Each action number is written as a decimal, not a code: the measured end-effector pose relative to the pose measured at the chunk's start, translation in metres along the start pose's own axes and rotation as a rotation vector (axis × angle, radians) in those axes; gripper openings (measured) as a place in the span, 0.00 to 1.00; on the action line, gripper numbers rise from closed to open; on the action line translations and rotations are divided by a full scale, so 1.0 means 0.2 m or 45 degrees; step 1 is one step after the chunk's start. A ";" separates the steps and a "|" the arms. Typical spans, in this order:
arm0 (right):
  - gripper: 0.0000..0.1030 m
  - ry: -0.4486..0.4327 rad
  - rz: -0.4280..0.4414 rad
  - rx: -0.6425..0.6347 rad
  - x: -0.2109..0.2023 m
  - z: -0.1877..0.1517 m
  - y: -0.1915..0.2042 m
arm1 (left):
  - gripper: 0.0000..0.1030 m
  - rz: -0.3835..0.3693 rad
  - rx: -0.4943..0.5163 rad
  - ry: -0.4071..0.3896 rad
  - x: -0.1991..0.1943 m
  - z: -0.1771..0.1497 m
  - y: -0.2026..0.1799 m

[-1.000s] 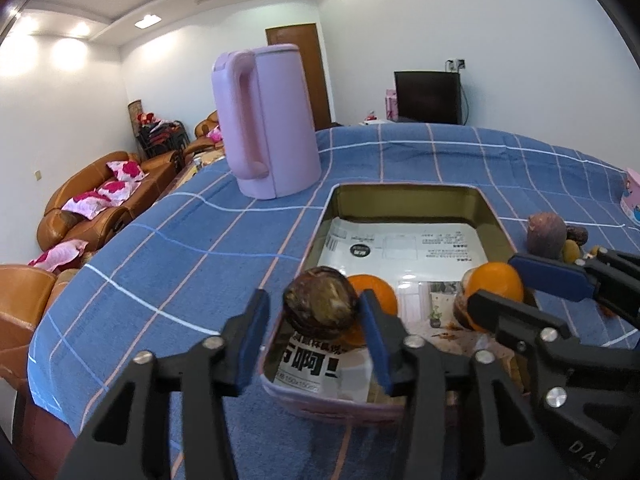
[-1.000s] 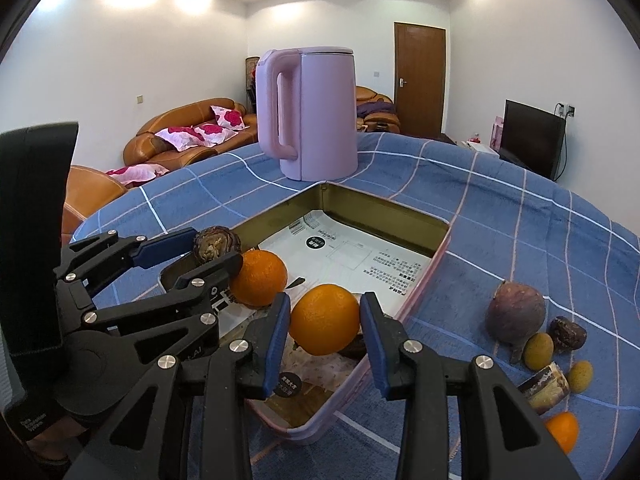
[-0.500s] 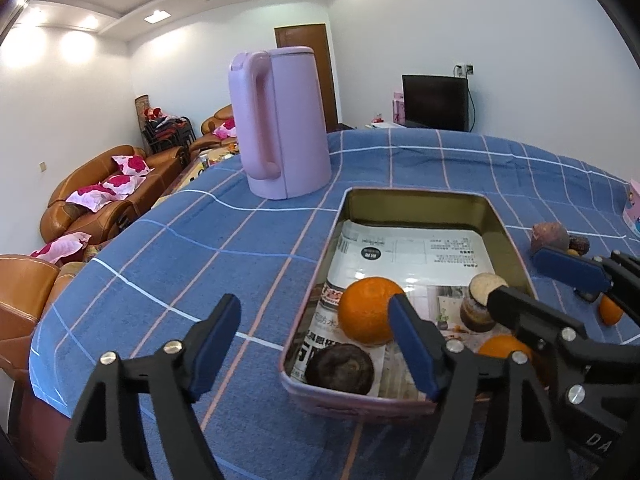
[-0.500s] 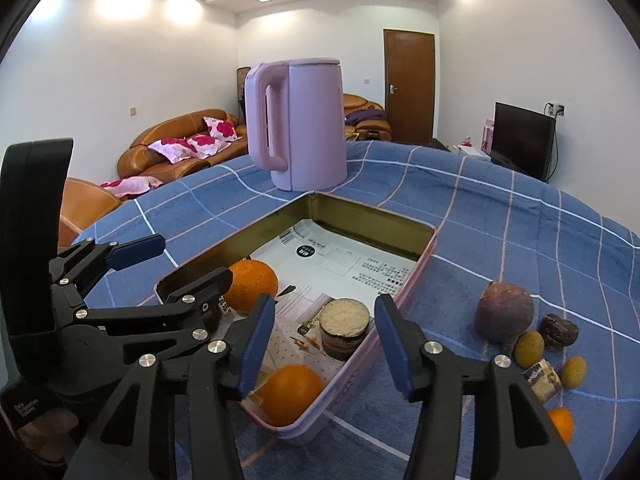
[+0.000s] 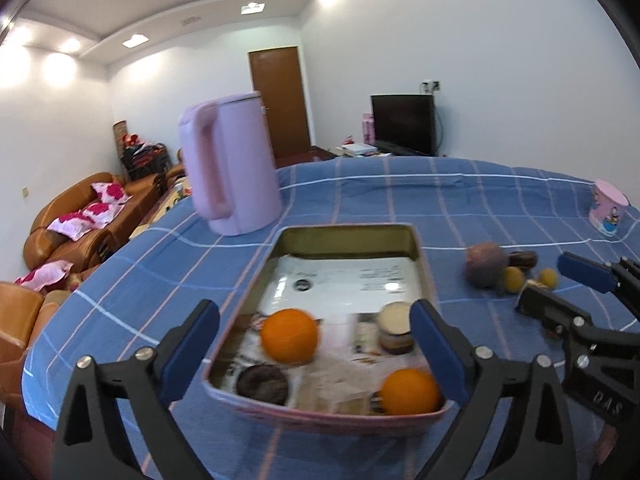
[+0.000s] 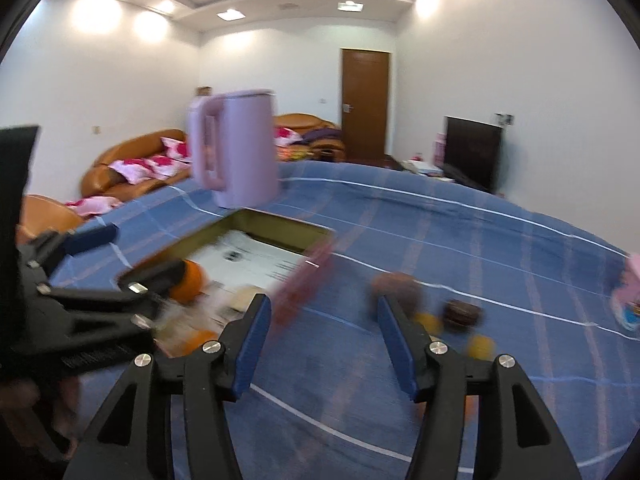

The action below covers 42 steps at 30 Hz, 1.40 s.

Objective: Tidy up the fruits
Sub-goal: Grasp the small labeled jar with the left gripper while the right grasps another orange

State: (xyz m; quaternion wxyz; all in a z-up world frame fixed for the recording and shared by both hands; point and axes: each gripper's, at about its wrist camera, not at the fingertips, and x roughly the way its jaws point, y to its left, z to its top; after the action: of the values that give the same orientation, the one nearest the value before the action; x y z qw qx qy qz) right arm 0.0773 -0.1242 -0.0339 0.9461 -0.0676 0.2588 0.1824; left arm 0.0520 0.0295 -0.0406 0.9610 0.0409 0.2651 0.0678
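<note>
Fruit: two oranges (image 5: pixel 289 335) lying in a tray (image 5: pixel 420 258)
Left gripper (image 5: pixel 314 346): jaws apart
Right gripper (image 6: pixel 324 338): jaws apart
Surface: blue checked tablecloth (image 5: pixel 360 196)

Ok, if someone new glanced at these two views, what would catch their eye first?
Probably the tall lilac kettle standing on the blue checked tablecloth just beyond the metal tray. Next, the two oranges inside the tray's near end, and the loose fruit cluster on the cloth to its right.

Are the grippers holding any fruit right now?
No. The left gripper is open above the tray, and the right gripper is open over the tablecloth; nothing is between either one's fingers.
</note>
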 end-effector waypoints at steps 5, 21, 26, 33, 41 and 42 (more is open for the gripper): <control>0.56 0.096 -0.122 0.092 -0.01 -0.07 -0.25 | 0.96 -0.039 0.055 -0.003 0.01 0.03 -0.14; 0.36 0.335 0.033 0.218 0.14 -0.14 -0.35 | 0.96 -0.113 0.157 0.011 0.06 0.08 -0.39; 0.35 0.307 0.037 0.203 0.09 -0.15 -0.35 | 0.96 -0.145 0.183 0.025 0.07 0.07 -0.47; 0.35 0.202 -0.159 0.272 -0.01 -0.15 -0.49 | 0.96 -0.197 0.197 0.044 0.11 0.09 -0.57; 0.35 0.168 -0.234 0.354 -0.07 -0.17 -0.61 | 0.85 -0.315 0.222 0.168 0.20 0.06 -0.70; 0.35 0.169 -0.237 0.358 -0.07 -0.17 -0.62 | 0.84 -0.334 0.221 0.183 0.21 0.06 -0.71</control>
State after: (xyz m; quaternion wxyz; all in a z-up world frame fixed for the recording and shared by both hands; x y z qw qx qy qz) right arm 0.0960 -0.2504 -0.0517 0.9399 0.0300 0.3363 0.0513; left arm 0.1095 -0.1041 -0.0679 0.9330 0.0837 0.3409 -0.0787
